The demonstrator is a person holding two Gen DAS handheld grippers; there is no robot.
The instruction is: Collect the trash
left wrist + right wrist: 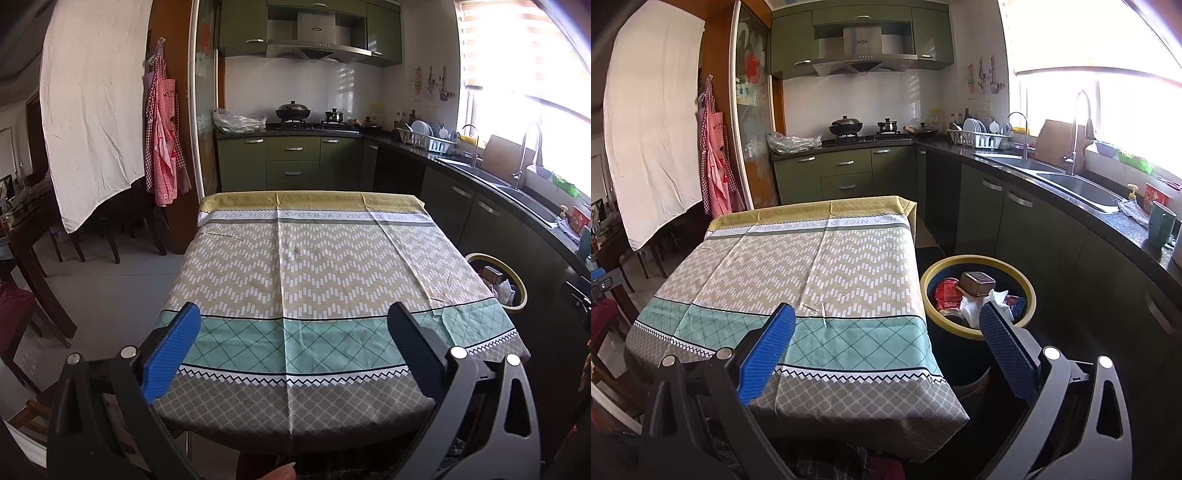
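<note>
both tools, left tool [293, 334] and right tool [886, 332], spread, holding nothing | table [820, 266] bare | trash sits in bin [929, 295] beside table: tissue [979, 308] soft and light, pinch its bunched top; brown box [977, 284] stiff, grab by its edges

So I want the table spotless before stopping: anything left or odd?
One small white scrap lies on the tablecloth near the bin-side front edge. The bin already holds trash.

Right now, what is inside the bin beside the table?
The bin holds a brown box, crumpled white paper and red wrappers. Anything deeper is covered by these; the right gripper finger hides part of it.
</note>
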